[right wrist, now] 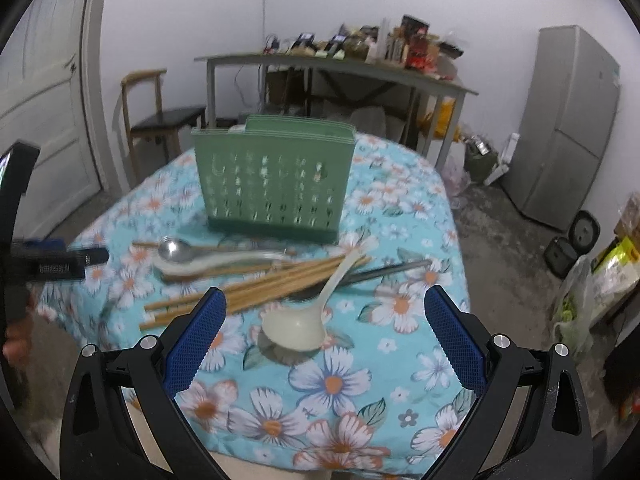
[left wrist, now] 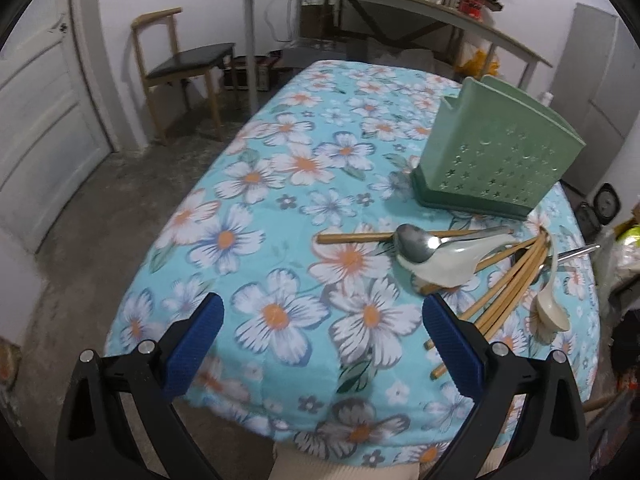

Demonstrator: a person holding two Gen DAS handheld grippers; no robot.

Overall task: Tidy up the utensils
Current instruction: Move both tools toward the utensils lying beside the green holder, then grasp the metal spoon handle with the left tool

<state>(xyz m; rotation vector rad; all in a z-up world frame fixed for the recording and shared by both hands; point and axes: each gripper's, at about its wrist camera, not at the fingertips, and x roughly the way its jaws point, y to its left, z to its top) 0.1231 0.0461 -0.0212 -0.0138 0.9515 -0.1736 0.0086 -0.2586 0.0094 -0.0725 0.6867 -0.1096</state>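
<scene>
Spoon (right wrist: 298,320) — between gripper (right wrist: 325,332) fingers

Bare flowered tablecloth (left wrist: 280,208) left of the utensil pile gives open approach. Perforated green plastic utensil holder (right wrist: 276,184) blocks the far side, just behind crossed wooden chopsticks (right wrist: 260,288) and white ceramic spoons (right wrist: 298,326), apparently overlapping; little gap between them.

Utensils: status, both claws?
Left claw open, empty, over bare cloth. Right claw open, empty, hovering over white spoon. Chopsticks and spoons all loose on table; green holder upright behind the pile. Path clear.
</scene>
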